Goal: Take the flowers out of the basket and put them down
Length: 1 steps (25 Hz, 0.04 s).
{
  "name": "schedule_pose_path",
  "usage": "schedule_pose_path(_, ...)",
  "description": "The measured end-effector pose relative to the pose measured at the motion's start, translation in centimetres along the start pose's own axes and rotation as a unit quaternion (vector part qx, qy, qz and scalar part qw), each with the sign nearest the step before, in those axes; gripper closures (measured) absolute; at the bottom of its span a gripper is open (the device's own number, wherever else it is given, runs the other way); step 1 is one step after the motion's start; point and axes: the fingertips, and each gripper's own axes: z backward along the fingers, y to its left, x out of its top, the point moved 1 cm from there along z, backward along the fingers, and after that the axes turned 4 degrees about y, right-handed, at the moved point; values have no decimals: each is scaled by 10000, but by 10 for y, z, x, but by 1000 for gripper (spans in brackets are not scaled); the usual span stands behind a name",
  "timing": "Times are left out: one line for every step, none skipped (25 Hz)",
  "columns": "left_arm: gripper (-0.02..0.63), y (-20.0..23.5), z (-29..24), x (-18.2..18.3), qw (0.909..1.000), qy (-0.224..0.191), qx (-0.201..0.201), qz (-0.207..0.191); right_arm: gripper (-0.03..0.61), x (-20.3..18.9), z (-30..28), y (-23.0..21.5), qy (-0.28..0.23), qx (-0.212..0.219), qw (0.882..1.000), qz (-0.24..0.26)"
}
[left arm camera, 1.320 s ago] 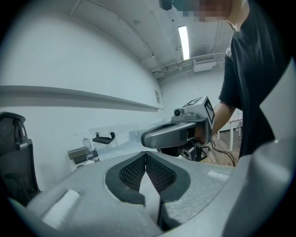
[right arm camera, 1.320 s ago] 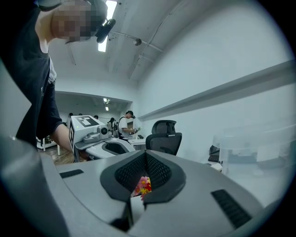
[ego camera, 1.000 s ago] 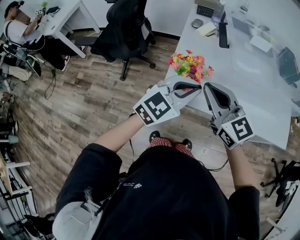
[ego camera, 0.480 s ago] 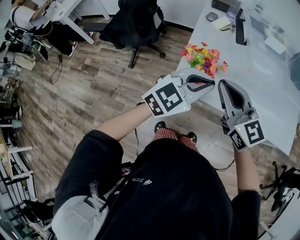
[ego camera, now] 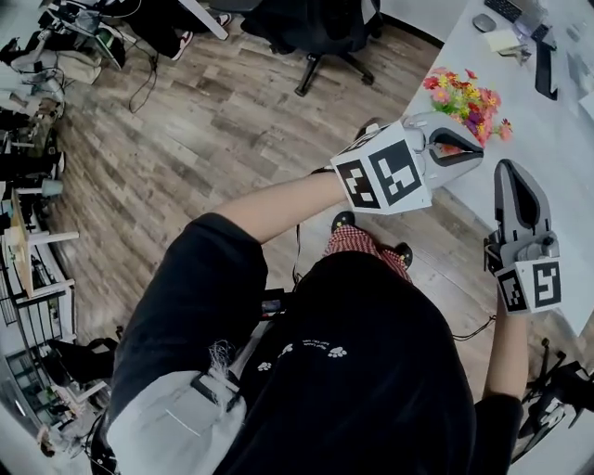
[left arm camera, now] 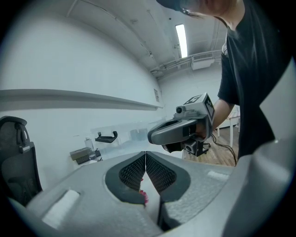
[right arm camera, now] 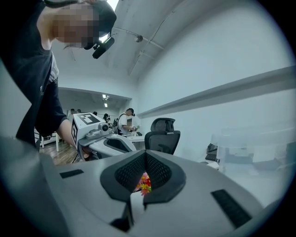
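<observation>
Currently the flowers [ego camera: 464, 96] lie as a multicoloured bunch near the edge of the white table [ego camera: 557, 148]. The head view does not show whether they stand in a basket. All positions below are given relative to the flowers.

1. Left gripper [ego camera: 475, 154]: held just beside the flowers, on their near side and toward the person. Its tips point across the table edge, just short of the blooms. In the left gripper view the jaws are closed tip to tip, with nothing clamped between the pads. A small pink patch [left arm camera: 144, 198] shows in the gap below the closed tips. Whether this is part of the bunch cannot be told.

2. Right gripper [ego camera: 510, 171]: held near the flowers, also on their near side, but farther along the table edge than the left gripper. It is clear of the blooms. In the right gripper view the jaws are closed and grip nothing. The flowers appear through the gap beneath the tips, beyond the gripper and apart from it.

3. The two grippers sit side by side but apart. Each shows in the other's view, the left one closer to the flowers.

4. A black office chair [ego camera: 325, 28] stands on the wooden floor [ego camera: 213, 121], well apart from the flowers and off the table.
</observation>
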Motion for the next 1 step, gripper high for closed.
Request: schedule_pose_path(606,1,1,0,10000,0,8,-37,568,0,1,0,9,-30,10000,25)
